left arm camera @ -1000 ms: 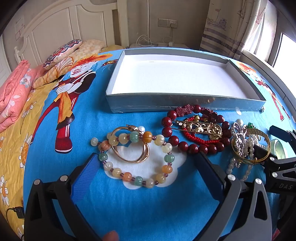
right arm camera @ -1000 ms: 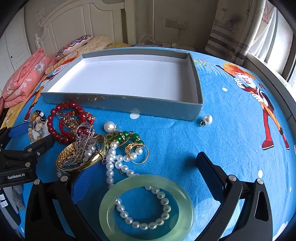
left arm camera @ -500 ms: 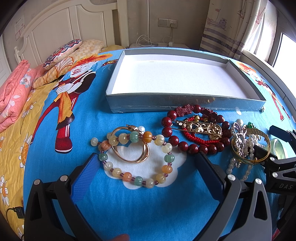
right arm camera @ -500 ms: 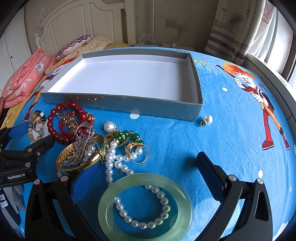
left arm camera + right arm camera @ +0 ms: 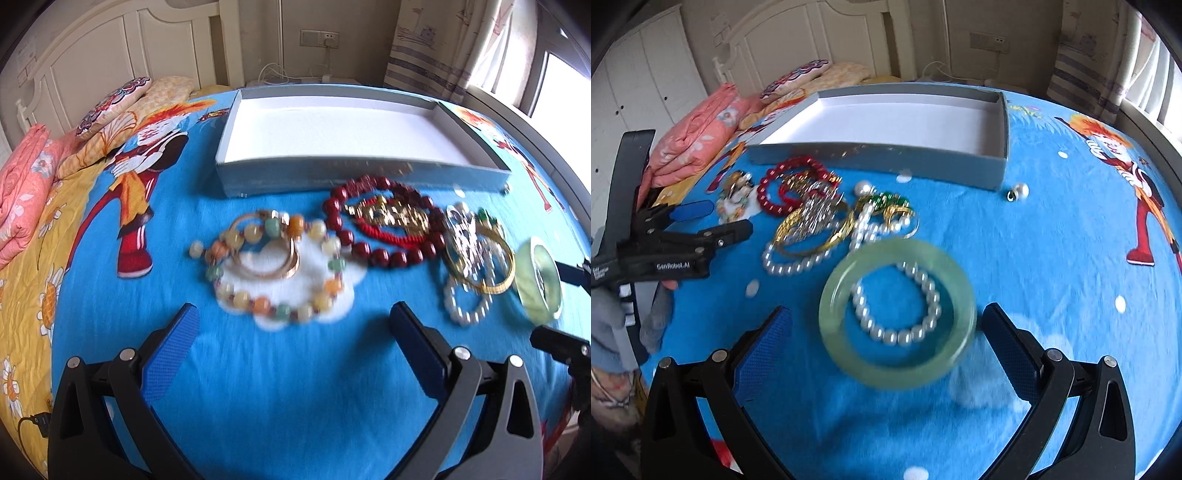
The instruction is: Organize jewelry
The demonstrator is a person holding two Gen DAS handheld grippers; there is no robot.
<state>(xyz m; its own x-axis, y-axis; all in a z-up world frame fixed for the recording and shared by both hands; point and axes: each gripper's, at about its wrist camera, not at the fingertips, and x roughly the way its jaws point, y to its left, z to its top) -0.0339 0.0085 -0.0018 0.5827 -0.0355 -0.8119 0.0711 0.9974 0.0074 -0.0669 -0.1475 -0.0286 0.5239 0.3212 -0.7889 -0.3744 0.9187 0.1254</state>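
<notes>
L wrist view: left gripper [image 5: 295, 325] wide open, holds nothing. Just ahead of its tips, centred in the gap, lies the pastel bead bracelet [image 5: 271, 264] w/ gold rings [image 5: 267, 251] inside its loop, flat on the blue bedspread [image 5: 295, 387]. Beyond-right: red bead bracelet [image 5: 380, 229]; further right a gold bangle [image 5: 480, 258] piled on pearls. Empty grey box [image 5: 354, 173] sits beyond the pile, long axis L–R. Frame blurred. Jade bangle [image 5: 539, 280] at far R edge, tilted up, by the other tool's fingers.

R wrist view: right gripper [image 5: 886, 325] also wide open, nothing clamped. Jade bangle [image 5: 897, 314] is directly between its fingers, ringing a pearl bracelet [image 5: 897, 302]; whether it touches the R pad, cannot tell (blur). Box [image 5: 886, 151] lies straight ahead, past the tangle.

Judgement: R arm is clearly nearer the bangle; ring lies across the jaw line, so closing would seize it across its diameter. Risk: pearls snag.
</notes>
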